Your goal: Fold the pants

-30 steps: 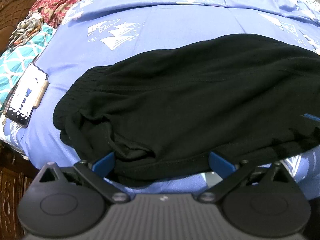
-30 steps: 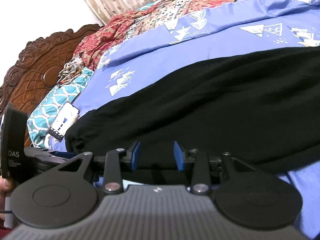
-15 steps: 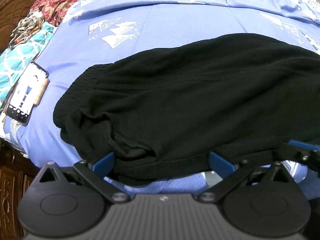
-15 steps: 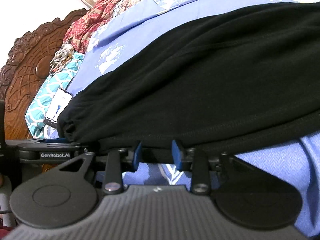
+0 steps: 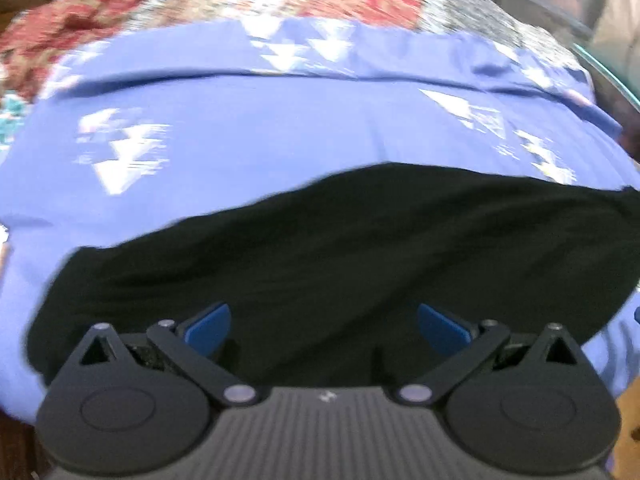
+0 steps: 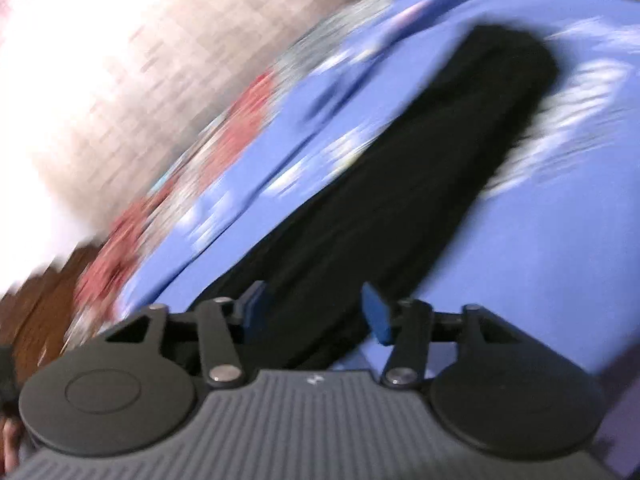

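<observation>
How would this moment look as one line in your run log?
task: fold pants | left gripper: open | right gripper: open | black pants: on blue sheet | views blurred

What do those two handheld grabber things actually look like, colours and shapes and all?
Both match. The left gripper and right gripper each have a dark grey ribbed body, two round black discs, black link bars with silver pivot pins, and blue pads on the jaws. A tiny pale mark sits mid-body. No cables or sleeves show.

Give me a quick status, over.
Left tongs open over the pants. Right tongs open, straddling the pants, not clamped. Pants flat on the blue sheet. Nothing blocking.
</observation>
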`<state>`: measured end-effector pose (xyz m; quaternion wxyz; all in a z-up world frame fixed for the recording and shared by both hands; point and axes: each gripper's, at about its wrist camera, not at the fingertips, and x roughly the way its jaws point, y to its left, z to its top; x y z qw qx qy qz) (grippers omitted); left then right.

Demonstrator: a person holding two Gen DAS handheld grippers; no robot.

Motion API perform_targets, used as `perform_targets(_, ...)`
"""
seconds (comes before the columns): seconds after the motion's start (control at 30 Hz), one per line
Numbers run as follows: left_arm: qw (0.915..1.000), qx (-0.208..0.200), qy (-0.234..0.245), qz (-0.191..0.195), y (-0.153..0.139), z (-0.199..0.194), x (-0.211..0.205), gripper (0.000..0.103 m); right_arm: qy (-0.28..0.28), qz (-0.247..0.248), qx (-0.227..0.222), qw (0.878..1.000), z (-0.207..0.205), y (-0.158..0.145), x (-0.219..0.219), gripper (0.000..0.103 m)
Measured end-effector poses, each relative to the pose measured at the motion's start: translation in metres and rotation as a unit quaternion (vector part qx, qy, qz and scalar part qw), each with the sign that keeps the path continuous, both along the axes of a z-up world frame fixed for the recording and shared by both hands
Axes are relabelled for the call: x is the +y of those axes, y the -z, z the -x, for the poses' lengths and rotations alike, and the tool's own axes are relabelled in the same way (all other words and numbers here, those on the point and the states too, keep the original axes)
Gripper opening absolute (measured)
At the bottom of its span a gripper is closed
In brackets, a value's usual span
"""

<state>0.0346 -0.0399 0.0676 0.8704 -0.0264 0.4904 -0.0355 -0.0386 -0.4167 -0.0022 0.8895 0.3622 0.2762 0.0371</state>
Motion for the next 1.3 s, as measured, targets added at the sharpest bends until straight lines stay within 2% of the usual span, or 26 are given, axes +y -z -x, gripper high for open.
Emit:
perform_targets(0.13, 0.9988, 0.045, 0.015, 0.015, 0.026, -0.018, -0.024, 0.103, 0.103, 0.012, 0.002, 0.995, 0.004, 0.011, -0.058, 0.064)
perform_targets(0.27, 0.9945, 0.104, 0.002, 0.000, 0.060, -0.025, -0.036, 0.103, 0.147, -0.032, -0.007, 0.989, -0.018, 0.023, -0.099, 0.065)
perform_targets(0.43, 0.9934, 0.113, -0.021, -0.004, 0.067, -0.026, -0.035, 0.103, 0.153, -0.037, 0.001, 0.988, -0.064, 0.034, -0.129, 0.066)
perform_targets(0.53, 0.9931, 0.114, -0.029, 0.000, 0.065, -0.027, -0.035, 0.103, 0.138, -0.014, -0.007, 0.990, -0.093, 0.032, -0.129, 0.066)
perform_targets(0.57, 0.9931, 0.113, -0.032, 0.003, 0.063, -0.027, -0.034, 0.103, 0.131, -0.002, -0.005, 0.991, -0.099, 0.030, -0.128, 0.059)
perform_targets(0.6, 0.9932, 0.111, -0.035, 0.007, 0.061, -0.026, -0.032, 0.103, 0.126, 0.012, -0.002, 0.992, -0.103, 0.026, -0.127, 0.029)
perform_targets(0.63, 0.9935, 0.106, -0.038, 0.012, 0.057, -0.025, -0.029, 0.103, 0.119, 0.024, 0.007, 0.993, -0.110, 0.025, -0.126, 0.017)
perform_targets(0.7, 0.9948, 0.087, -0.045, 0.025, 0.045, -0.021, -0.018, 0.103, 0.114, 0.034, 0.016, 0.993, -0.119, 0.016, -0.121, 0.016)
perform_targets(0.77, 0.9957, 0.064, -0.053, 0.040, 0.033, -0.015, -0.002, 0.103, 0.094, 0.072, -0.016, 0.993, -0.117, -0.005, -0.103, 0.015)
perform_targets(0.83, 0.9953, 0.046, -0.064, 0.057, 0.024, -0.008, 0.011, 0.103, 0.044, 0.139, -0.053, 0.988, -0.110, -0.032, -0.068, 0.015)
perform_targets(0.9, 0.9944, 0.035, -0.073, 0.068, 0.018, -0.002, 0.022, 0.103, -0.026, 0.244, -0.084, 0.966, -0.102, -0.053, -0.017, 0.017)
perform_targets(0.97, 0.9936, 0.028, -0.079, 0.075, 0.017, 0.004, 0.037, 0.103, -0.109, 0.337, -0.102, 0.930, -0.091, -0.058, 0.039, 0.022)
perform_targets(1.0, 0.9929, 0.025, -0.084, 0.080, 0.018, 0.008, 0.045, 0.103, -0.147, 0.369, -0.104, 0.912, -0.086, -0.054, 0.064, 0.029)
perform_targets(1.03, 0.9922, 0.024, -0.089, 0.084, 0.018, 0.012, 0.051, 0.103, -0.188, 0.391, -0.104, 0.895, -0.081, -0.046, 0.087, 0.036)
perform_targets(1.07, 0.9912, 0.023, -0.096, 0.089, 0.018, 0.017, 0.057, 0.103, -0.238, 0.411, -0.099, 0.875, -0.075, -0.035, 0.111, 0.056)
perform_targets(1.1, 0.9898, 0.021, -0.104, 0.095, 0.018, 0.022, 0.067, 0.103, -0.282, 0.428, -0.090, 0.854, -0.070, -0.023, 0.132, 0.067)
perform_targets(1.13, 0.9886, 0.018, -0.111, 0.101, 0.016, 0.026, 0.078, 0.103, -0.326, 0.444, -0.082, 0.831, -0.061, -0.010, 0.151, 0.067)
perform_targets(1.17, 0.9873, 0.011, -0.118, 0.106, 0.012, 0.029, 0.087, 0.103, -0.357, 0.451, -0.077, 0.814, -0.053, 0.000, 0.164, 0.067)
perform_targets(1.2, 0.9857, -0.001, -0.127, 0.111, 0.008, 0.039, 0.102, 0.103, -0.375, 0.449, -0.074, 0.808, -0.046, 0.004, 0.172, 0.068)
perform_targets(1.23, 0.9843, -0.011, -0.134, 0.114, 0.004, 0.040, 0.115, 0.103, -0.385, 0.442, -0.074, 0.807, -0.041, 0.003, 0.176, 0.068)
perform_targets(1.3, 0.9794, -0.039, -0.159, 0.118, -0.003, 0.056, 0.147, 0.103, -0.380, 0.420, -0.085, 0.820, -0.034, -0.014, 0.175, 0.068)
